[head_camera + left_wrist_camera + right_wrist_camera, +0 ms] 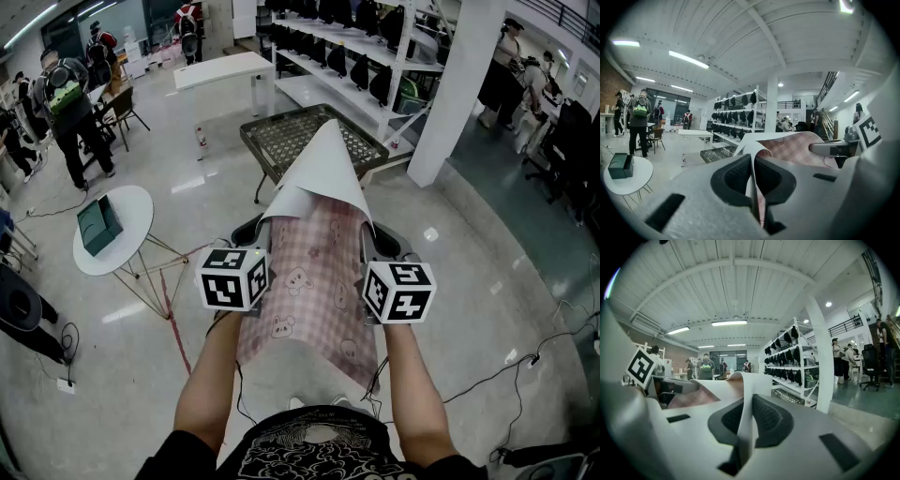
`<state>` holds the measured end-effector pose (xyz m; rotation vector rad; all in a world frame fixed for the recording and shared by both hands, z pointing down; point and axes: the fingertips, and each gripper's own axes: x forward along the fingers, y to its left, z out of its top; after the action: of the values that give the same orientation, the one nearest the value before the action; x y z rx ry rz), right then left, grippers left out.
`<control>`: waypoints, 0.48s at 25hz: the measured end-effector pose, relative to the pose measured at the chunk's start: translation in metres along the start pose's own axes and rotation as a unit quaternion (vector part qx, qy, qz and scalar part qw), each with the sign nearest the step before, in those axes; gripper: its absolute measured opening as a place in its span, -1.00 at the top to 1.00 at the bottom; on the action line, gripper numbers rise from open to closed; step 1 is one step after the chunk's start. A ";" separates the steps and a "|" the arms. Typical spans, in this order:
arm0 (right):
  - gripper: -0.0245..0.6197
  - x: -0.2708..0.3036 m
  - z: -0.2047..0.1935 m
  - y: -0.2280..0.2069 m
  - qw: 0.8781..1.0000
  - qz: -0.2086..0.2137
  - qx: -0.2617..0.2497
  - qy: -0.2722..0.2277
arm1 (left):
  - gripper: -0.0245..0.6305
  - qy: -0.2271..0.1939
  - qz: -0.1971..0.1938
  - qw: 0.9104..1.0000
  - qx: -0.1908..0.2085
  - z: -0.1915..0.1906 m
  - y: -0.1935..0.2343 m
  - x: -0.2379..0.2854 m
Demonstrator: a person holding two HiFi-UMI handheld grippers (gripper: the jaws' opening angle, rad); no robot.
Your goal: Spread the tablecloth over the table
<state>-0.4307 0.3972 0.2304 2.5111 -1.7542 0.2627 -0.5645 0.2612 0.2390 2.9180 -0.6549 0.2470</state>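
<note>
A pink checked tablecloth point(319, 281) with small bear prints and a white underside hangs in the air between my two grippers. Its far part curls over into a white cone that points at the dark mesh-topped table point(281, 136) ahead. My left gripper point(251, 232) is shut on the cloth's left edge, and the left gripper view shows that edge point(754, 183) pinched between the pads. The right gripper point(378, 246) is shut on the right edge, with the white fold point(746, 418) clamped in its jaws. Both point nearly level, side by side. The cloth does not touch the table.
A round white side table point(127, 211) with a green box point(97, 227) stands at the left. A white pillar point(459, 84) and shelves of dark bags point(347, 56) are behind the mesh table. A white desk point(220, 70) is further back. People stand at the far left and right. Cables lie on the floor.
</note>
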 end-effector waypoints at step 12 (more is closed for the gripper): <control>0.90 0.004 -0.002 -0.009 1.000 -0.008 0.009 0.002 | 0.90 0.003 -0.011 1.000 -0.004 0.000 -0.006 0.015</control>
<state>-0.4208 0.3973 0.2336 2.5336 -1.7372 0.2838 -0.5489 0.2604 0.2412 2.9140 -0.6207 0.2484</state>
